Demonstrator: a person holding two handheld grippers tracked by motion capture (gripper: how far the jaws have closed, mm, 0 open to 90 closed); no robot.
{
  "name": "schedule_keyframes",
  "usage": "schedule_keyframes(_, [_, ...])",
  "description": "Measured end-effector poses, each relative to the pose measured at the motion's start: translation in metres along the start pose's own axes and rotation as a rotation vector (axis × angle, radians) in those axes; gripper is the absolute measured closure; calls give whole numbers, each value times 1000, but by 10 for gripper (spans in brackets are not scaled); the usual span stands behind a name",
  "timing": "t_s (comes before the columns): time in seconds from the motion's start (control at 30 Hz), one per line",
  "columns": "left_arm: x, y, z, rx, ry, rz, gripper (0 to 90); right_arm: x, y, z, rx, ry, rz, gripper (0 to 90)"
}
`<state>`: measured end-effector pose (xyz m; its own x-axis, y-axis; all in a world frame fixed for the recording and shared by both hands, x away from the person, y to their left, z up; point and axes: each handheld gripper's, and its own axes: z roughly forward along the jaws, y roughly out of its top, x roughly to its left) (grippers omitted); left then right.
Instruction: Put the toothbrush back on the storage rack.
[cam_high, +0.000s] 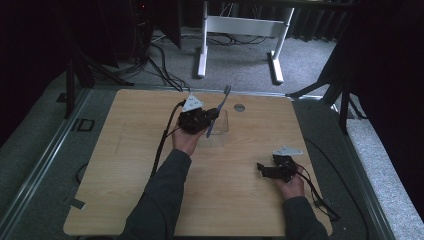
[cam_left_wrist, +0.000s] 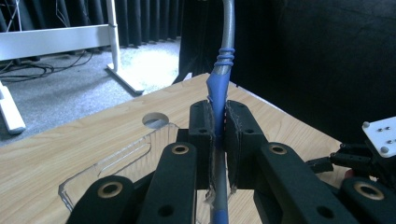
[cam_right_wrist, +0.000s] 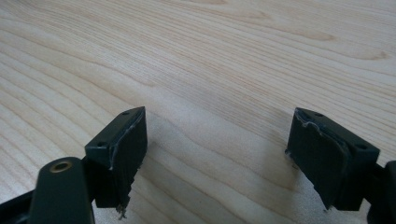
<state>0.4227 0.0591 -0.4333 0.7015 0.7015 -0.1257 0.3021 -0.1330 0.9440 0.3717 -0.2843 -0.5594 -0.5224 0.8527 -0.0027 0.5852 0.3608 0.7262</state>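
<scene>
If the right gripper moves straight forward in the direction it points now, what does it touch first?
Most likely the bare wooden table. The right gripper has open jaws with nothing between them, and its view looks slanted down onto the wood ahead, though depth is hard to judge.

My left claw (cam_high: 209, 119) was clamped on a blue toothbrush (cam_high: 218, 110), which slanted up and away with its head toward the far edge of the counter (cam_high: 125, 165). The brush hung over a clear plastic box (cam_high: 220, 131) near the middle of the far side. A round hole (cam_high: 239, 107) sat just beyond that box. My right claw (cam_high: 264, 169) rested low near the right edge, well apart from the box, its jaws pointing left.
</scene>
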Motion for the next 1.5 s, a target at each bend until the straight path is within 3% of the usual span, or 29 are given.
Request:
schedule_keyframes(0.6, [6, -2, 5, -46, 7, -44, 817, 0, 0, 0, 0, -1, 1, 196])
schedule_keyframes(1.1, [14, -6, 11, -96, 50, -28, 817, 0, 0, 0, 0, 0, 2, 196])
schedule_keyframes(1.5, [18, -8, 14, -107, 85, -17, 816, 0, 0, 0, 0, 1, 3, 196])
